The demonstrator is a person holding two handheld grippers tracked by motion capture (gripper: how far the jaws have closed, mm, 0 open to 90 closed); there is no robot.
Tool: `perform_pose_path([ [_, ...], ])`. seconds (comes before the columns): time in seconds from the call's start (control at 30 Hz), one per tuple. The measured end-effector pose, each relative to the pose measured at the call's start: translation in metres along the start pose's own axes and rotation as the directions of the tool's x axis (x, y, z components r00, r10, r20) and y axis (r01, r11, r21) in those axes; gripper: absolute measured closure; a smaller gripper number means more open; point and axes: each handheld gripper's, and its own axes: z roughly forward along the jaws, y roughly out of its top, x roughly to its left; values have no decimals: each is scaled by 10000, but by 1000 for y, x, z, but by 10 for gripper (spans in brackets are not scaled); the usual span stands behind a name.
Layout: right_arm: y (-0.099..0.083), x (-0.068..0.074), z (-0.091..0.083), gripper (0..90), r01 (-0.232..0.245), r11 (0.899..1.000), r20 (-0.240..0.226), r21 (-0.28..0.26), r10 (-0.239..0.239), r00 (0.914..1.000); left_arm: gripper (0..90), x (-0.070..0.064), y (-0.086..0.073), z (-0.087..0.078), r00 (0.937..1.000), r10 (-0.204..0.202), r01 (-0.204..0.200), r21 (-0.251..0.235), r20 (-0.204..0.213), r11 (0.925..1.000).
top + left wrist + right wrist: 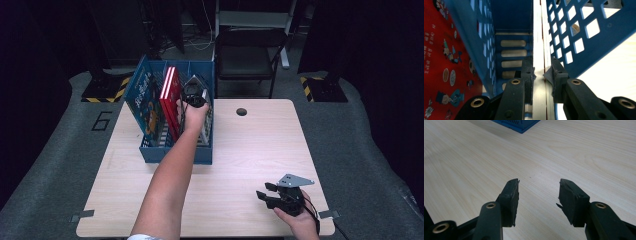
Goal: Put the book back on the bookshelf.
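A blue slotted crate (202,155) stands on the wooden table (250,150) with books upright in it. My left gripper (195,96) reaches into its right compartment and is shut on the top edge of a thin white book (539,45), jaws pressed on both faces. That book (205,127) stands close against the crate's right wall (584,37). A red book (170,95) stands in the middle slot and a blue picture book (145,102) leans at the left. My right gripper (265,191) rests low near the table's front right, open, with bare wood between its fingertips (511,192).
A black folding chair (250,55) stands beyond the table's far edge. A round cable hole (241,111) sits near the far side of the table. Yellow-black striped bases (107,92) lie on the floor behind at both sides. The crate's corner (520,125) shows ahead of my right gripper.
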Motion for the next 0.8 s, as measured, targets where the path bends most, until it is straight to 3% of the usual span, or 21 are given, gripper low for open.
perform_pose_path([
  [0.53,0,2,1,501,173,9998,-71,79,-173,9998,767,0,-7,14,9992,-405,406,-214,12,9989],
  [0.8,0,2,2,500,175,9998,-33,93,-174,9998,757,1,-9,15,9992,-378,380,-194,140,9991],
])
